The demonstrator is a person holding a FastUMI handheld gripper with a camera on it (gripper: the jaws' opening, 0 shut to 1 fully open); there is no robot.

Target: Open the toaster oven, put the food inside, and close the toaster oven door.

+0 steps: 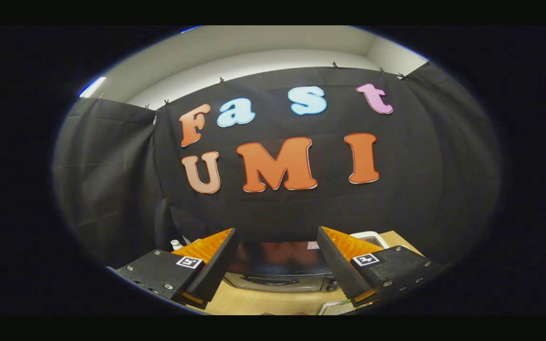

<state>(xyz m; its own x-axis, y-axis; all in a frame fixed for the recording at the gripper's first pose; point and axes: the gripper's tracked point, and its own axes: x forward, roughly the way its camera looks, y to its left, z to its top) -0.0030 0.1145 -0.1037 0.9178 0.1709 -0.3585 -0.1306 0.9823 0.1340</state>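
Tongs [275,265] stand apart, empty, above the wooden table [273,303]. Just beyond them sits the toaster oven [282,270], door shut. Judged rigid and heavy; the hinged glass door is best hooked at its top handle, which is hidden here.

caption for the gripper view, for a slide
Hand-held gripper open, fingers spread above the wooden table, with the toaster oven just ahead between them.
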